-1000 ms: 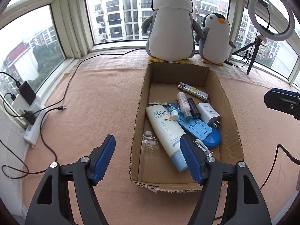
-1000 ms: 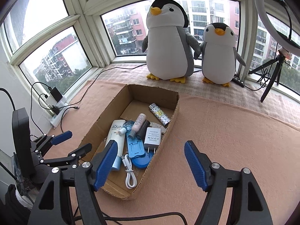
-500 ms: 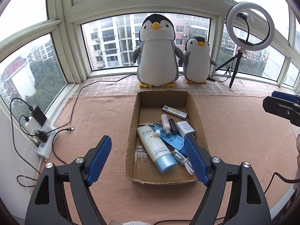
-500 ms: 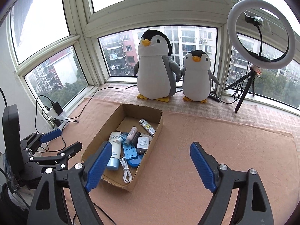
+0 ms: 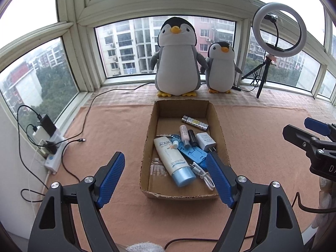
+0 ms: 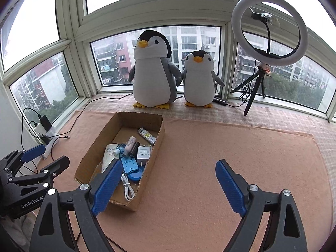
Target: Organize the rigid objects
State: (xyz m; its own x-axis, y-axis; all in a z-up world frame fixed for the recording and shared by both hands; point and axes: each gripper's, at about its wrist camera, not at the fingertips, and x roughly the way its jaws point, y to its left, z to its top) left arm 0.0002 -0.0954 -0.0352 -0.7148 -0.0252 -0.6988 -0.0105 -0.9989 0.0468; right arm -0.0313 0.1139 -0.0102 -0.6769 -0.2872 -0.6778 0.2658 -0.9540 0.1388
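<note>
An open cardboard box (image 5: 148, 147) (image 6: 92, 149) sits on the peach mat. Inside lie a white AQUA tube with a blue cap (image 5: 173, 159) (image 6: 108, 157), a blue phone stand (image 5: 196, 154) (image 6: 131, 167), a white charger plug (image 5: 205, 140) (image 6: 143, 153), a patterned lighter (image 5: 195, 122) (image 6: 147, 135), a small pink bottle (image 5: 184, 134) (image 6: 129, 146), a black tube (image 5: 192, 137) and a white cable (image 5: 202, 174) (image 6: 127, 188). My left gripper (image 5: 167, 178) is open, held back above the box's near end. My right gripper (image 6: 168, 187) is open over bare mat right of the box. Both hold nothing.
Two plush penguins (image 5: 177, 58) (image 5: 221, 67) stand on the sill behind the box. A ring light on a tripod (image 5: 277, 29) (image 6: 268, 40) is at the back right. A power strip with chargers and cables (image 5: 49, 145) lies along the left wall.
Both grippers have pulled up and back from the box, so it looks smaller and farther. Both stayed open; the box's contents have not moved.
</note>
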